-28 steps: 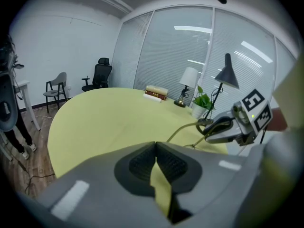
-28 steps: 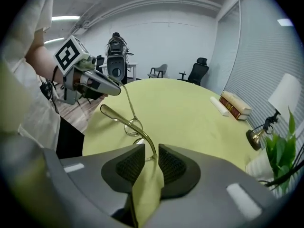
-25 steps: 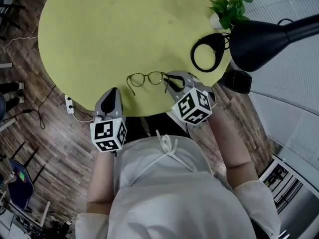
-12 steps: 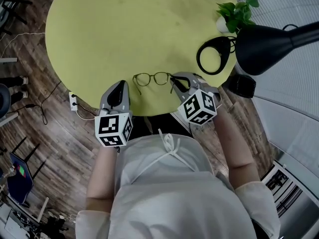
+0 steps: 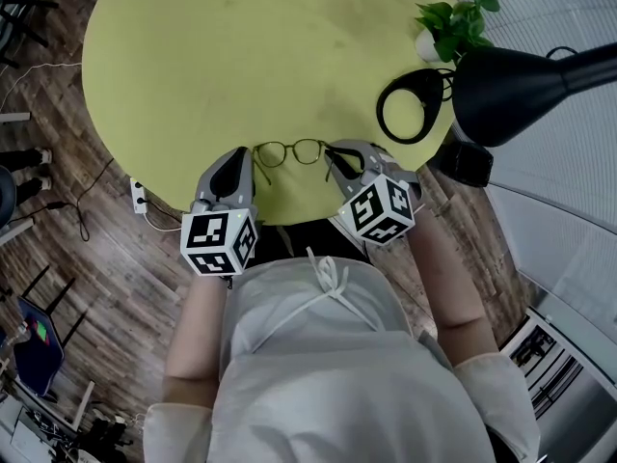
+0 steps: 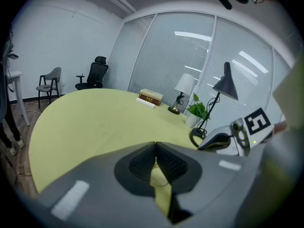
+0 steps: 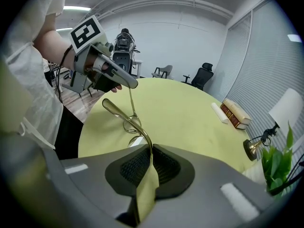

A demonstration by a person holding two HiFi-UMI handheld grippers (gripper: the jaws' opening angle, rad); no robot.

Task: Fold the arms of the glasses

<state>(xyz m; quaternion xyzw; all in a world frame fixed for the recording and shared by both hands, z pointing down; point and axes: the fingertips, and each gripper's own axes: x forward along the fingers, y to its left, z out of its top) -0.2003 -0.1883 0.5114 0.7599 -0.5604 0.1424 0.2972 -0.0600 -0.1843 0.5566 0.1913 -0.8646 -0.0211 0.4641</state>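
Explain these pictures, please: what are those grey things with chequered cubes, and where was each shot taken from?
No robot here: a person holds a hand-worked gripper in each hand; the patterned cubes are parts of them. The top-down picture comes from a camera on the person's head; the other two come from cameras riding on each gripper, looking along its jaws. On the round yellow-green table are thin-rimmed glasses, with a black lamp, a potted plant and books farther off. The right gripper has just been closing its jaws, and they now pinch one arm of the glasses. The left gripper has its jaws together beside the other arm; whether it grips that arm I cannot tell.
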